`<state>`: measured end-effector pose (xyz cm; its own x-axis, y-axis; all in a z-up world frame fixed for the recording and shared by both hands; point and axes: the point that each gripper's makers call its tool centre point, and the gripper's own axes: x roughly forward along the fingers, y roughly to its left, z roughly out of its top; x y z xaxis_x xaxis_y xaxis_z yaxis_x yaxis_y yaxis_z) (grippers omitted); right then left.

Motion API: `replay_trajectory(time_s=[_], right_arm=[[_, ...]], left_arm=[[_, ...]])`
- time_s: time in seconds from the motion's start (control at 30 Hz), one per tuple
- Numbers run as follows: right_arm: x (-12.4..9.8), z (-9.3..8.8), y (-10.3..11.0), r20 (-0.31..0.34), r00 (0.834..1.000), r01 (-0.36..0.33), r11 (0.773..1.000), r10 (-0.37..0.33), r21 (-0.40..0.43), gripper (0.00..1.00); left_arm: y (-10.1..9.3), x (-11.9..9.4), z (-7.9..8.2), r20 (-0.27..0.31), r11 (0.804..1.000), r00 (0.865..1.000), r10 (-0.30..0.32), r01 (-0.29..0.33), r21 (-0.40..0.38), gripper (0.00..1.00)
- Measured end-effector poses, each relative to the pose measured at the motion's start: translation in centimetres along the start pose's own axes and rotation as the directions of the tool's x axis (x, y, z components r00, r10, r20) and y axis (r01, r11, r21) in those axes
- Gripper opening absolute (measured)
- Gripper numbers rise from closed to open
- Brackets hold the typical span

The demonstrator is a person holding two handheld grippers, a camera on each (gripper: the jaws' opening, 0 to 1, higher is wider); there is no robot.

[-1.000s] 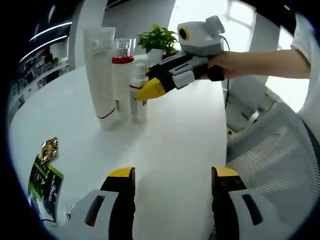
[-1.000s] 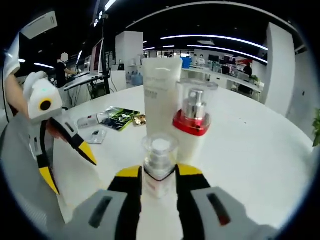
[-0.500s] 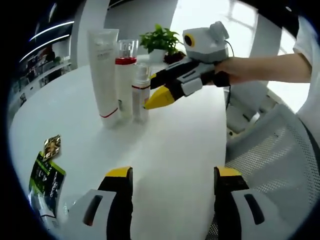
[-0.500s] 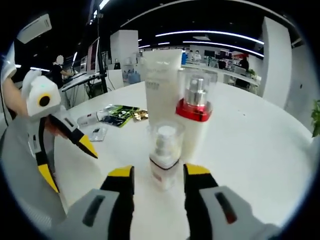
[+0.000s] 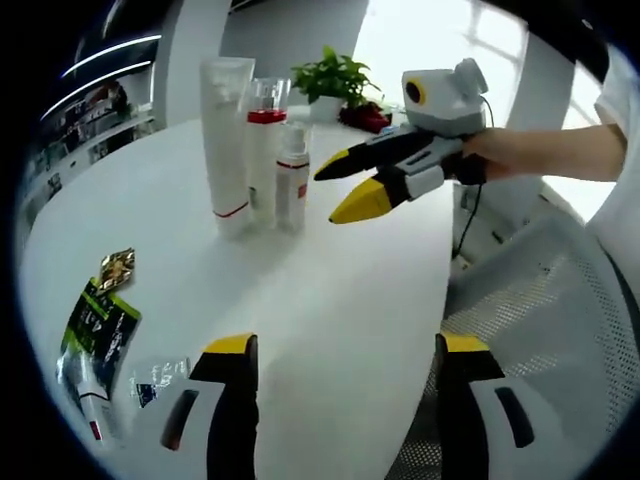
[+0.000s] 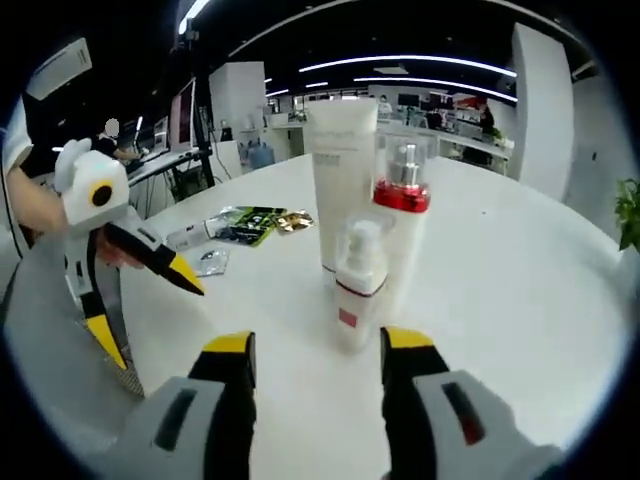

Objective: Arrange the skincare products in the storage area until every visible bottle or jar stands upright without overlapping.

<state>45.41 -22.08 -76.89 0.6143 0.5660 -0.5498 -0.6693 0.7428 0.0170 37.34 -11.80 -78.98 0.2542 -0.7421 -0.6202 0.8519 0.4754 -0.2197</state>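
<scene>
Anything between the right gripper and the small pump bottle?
Nothing: in the right gripper view, bare white table separates the open right gripper from the small pump bottle.

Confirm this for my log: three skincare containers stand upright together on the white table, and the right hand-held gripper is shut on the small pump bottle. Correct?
Not quite. The right hand-held gripper is open and clear of the small pump bottle, as the right gripper view shows. The rest holds: it stands upright with the tall tube and red-collared bottle on the white table.

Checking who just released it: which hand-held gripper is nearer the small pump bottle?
Right. The right hand-held gripper sits open just before the small pump bottle; the left hand-held gripper is farther back across the table.
</scene>
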Motion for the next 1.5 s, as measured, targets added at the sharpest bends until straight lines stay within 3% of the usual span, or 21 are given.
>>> replay_trajectory(time_s=[0.47,0.93,1.5], right_arm=[[-1.9,-0.2,2.5,0.020,1.000,0.000,0.998,-0.001,0.061,0.60],[-3.7,0.0,4.9,0.020,1.000,-0.014,0.997,0.012,0.071,0.70],[-5.7,2.8,7.9,0.096,0.995,-0.033,0.993,0.023,0.109,0.80]], left_arm=[[0.1,-2.6,-0.7,0.010,0.997,0.999,0.049,-0.048,-0.059,0.75],[0.2,-4.4,-1.3,0.013,0.992,0.995,0.099,-0.098,-0.078,0.83],[-0.2,-8.0,-1.3,0.053,0.976,0.986,0.158,-0.148,-0.162,0.91]])
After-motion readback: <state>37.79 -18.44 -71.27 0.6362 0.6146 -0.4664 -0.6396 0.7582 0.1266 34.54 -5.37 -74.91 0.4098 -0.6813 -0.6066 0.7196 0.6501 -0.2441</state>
